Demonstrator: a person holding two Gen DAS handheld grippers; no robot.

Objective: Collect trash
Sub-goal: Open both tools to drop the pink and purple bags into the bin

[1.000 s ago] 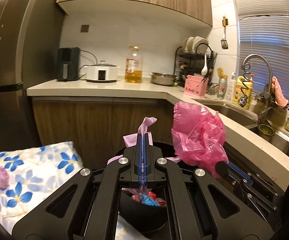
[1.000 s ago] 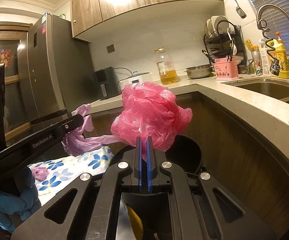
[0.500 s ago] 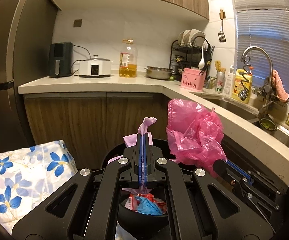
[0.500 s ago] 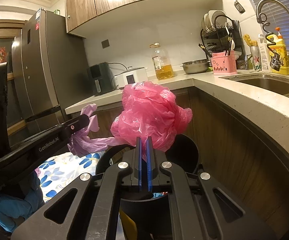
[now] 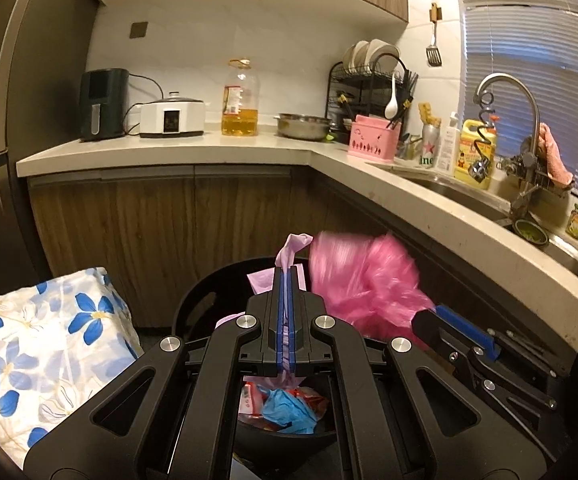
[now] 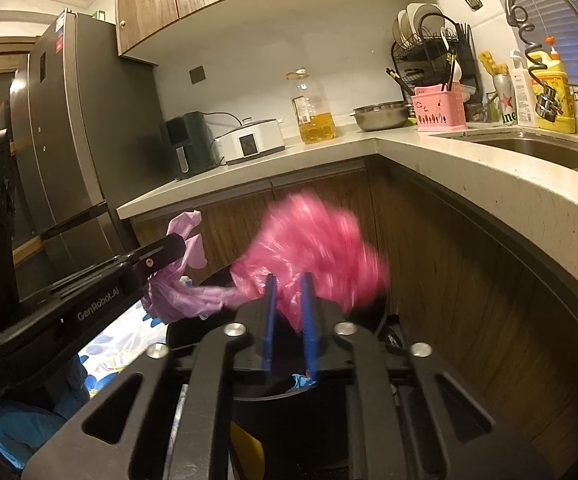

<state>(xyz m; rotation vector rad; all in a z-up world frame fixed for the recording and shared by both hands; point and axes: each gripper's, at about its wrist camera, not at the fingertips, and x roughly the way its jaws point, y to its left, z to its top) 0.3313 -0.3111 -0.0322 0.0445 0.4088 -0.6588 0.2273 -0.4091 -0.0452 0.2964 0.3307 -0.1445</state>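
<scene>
Item: pink bag (image 6: 309, 248), bunched and blurred, just above the black bin (image 5: 209, 296), with a paler lilac tail (image 6: 193, 292) running out toward the left side of the bin

Left claw (image 5: 287, 320): closed tight on the lilac tail, which pokes up past its tips over the bin mouth

Right claw (image 6: 287, 320): its jaws have just been opening; blue pads stand a little apart, bag plastic lies between them, apparently no longer pinched

Step in hand, as judged: letting the bag into the bin. Done well: keep both claws over the bin mouth, free the right side fully before the left, let the bulk settle inside the rim, then release the tail so nothing drapes outside

Bin contents: blue and red wrappers (image 5: 289, 404) at the bottom

Room: kitchen corner. Pale counter (image 5: 209, 148) behind and right of the bin, wood cabinet fronts below it, flowered cloth (image 5: 41, 344) left of the bin, fridge (image 6: 69, 140) further left; oil bottle (image 5: 240, 100) above and behind the bin
</scene>
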